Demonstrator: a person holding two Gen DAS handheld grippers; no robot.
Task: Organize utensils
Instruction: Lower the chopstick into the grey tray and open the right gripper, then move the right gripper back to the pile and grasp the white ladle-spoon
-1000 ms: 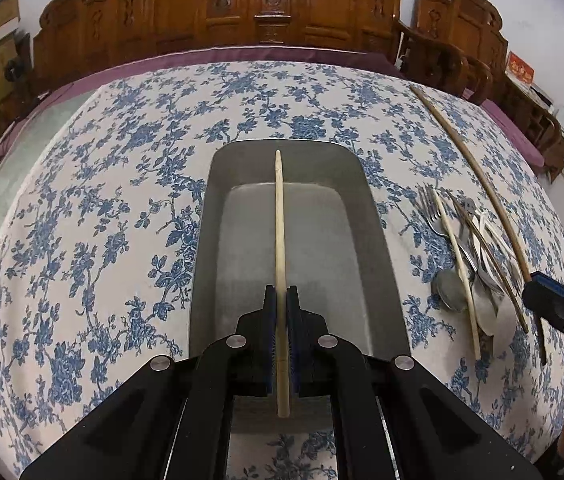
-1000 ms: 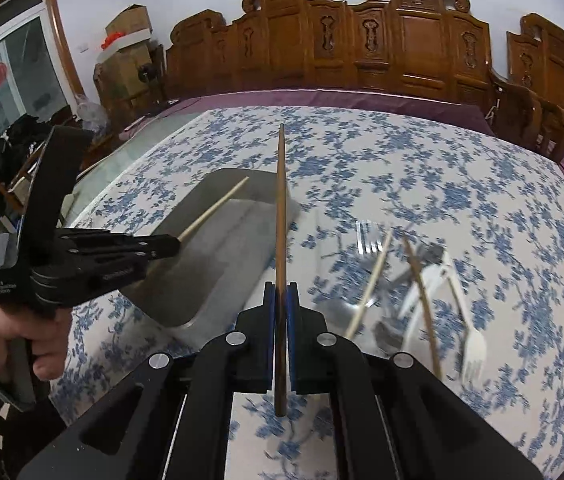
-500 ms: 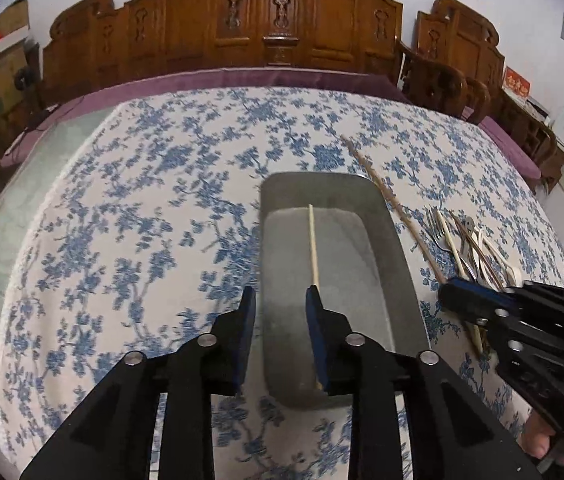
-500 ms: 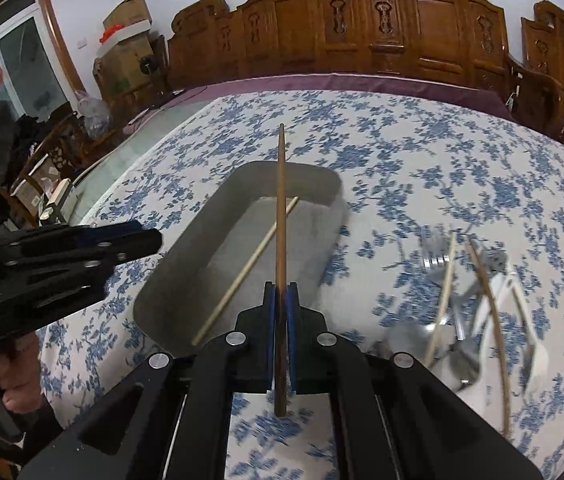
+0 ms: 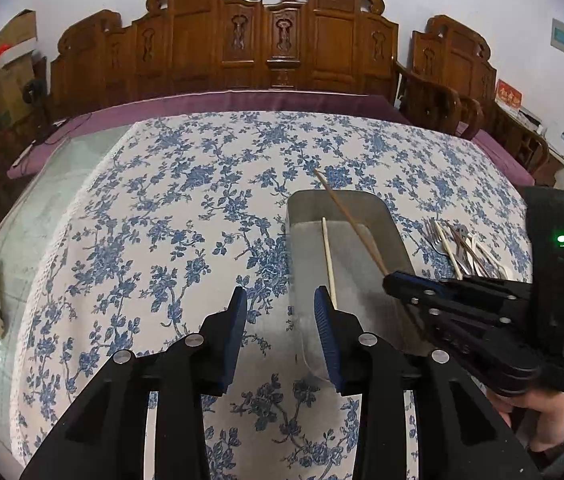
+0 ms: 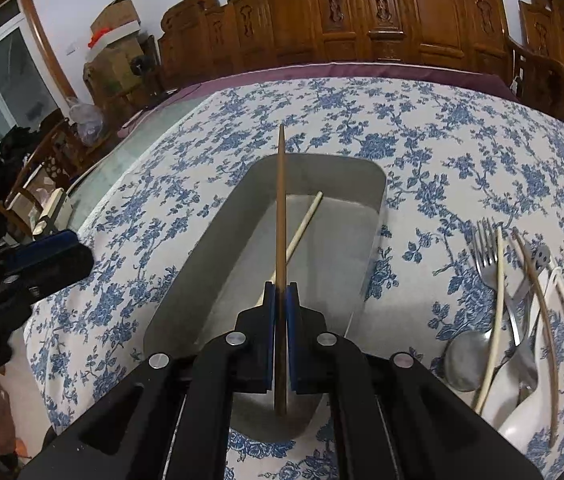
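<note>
From the left wrist, the left gripper [image 5: 280,316] hangs over the blue-flowered cloth [image 5: 170,208] on the desk, its jaws parted and opening, nothing between them. Just to the right sits the metal tray [image 5: 395,240], with a pale chopstick [image 5: 329,258] lying along its floor. The right gripper [image 5: 391,280] reaches in from the right, held by a hand [image 5: 553,420], and grips a brown chopstick [image 5: 351,222] that slants over the tray, its tip past the far rim. Beyond the tray on the right lies a heap of cutlery [image 5: 461,248].

From the right wrist, the right gripper [image 6: 280,320] has its jaws closed tight on the brown chopstick [image 6: 280,208], which points straight ahead over the metal tray [image 6: 373,216]. The pale chopstick [image 6: 305,224] rests in the tray, slanting behind the brown one. The left gripper [image 6: 48,258] shows at the left edge, over the cloth [image 6: 421,140]. To the right of the tray, on the cloth, the cutlery [image 6: 517,320] lies together: a fork [image 6: 485,248], a metal spoon [image 6: 465,360], 2 more chopsticks and white plastic pieces.
</note>
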